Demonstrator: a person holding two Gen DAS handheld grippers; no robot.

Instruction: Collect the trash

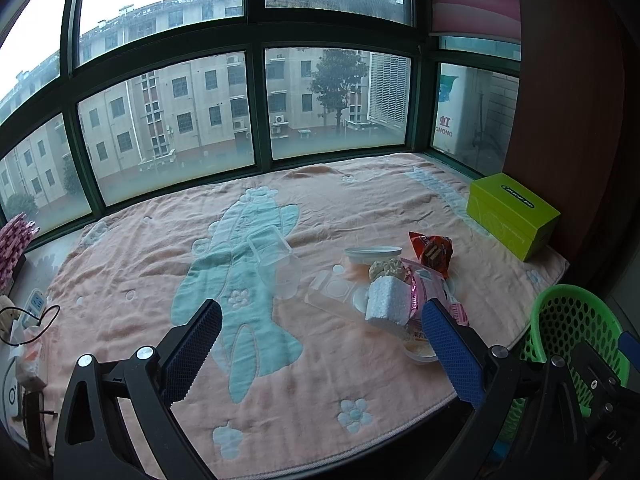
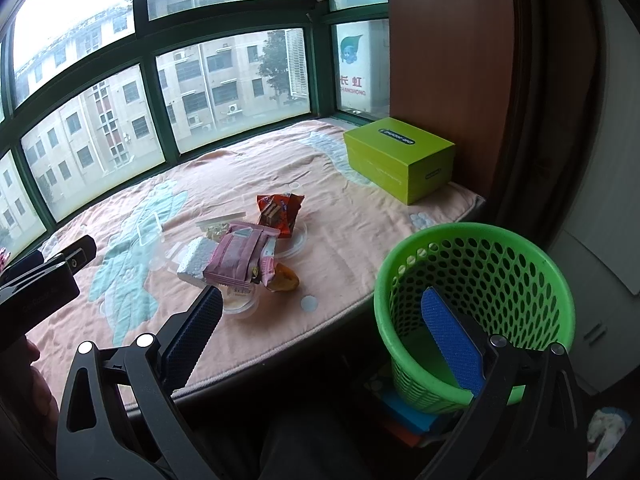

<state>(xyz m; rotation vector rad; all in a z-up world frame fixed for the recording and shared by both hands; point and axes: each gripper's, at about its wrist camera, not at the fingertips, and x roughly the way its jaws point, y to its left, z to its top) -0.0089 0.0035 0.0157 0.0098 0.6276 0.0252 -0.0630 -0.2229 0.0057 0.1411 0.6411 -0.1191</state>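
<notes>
Trash (image 2: 240, 256) lies in one loose heap at the middle of the right wrist view, on the pink blanket (image 2: 340, 240), with nothing yet lifted. Both tools are empty: the right gripper (image 2: 324, 320) has its blue pads spread wide, one low at centre-left, the other in front of the green basket (image 2: 472, 280) at lower right; the left gripper (image 1: 320, 344) is likewise wide apart at the bottom of its own view, with the heap just beyond its right pad. Judging by this, collecting has not begun and the step in hand is the approach to a first piece. The next move likely calls for closing on something firm and near, such as the white foam block (image 1: 387, 302), then carrying it over the basket rim. Counted in the heap: one foam block, one pink wrapper (image 2: 240, 258), one red snack packet (image 2: 279, 212), one orange piece (image 2: 285, 278), and several clear plastic tubs and lids, too overlapped to number. One green box (image 2: 400, 156) sits apart, upper right.
</notes>
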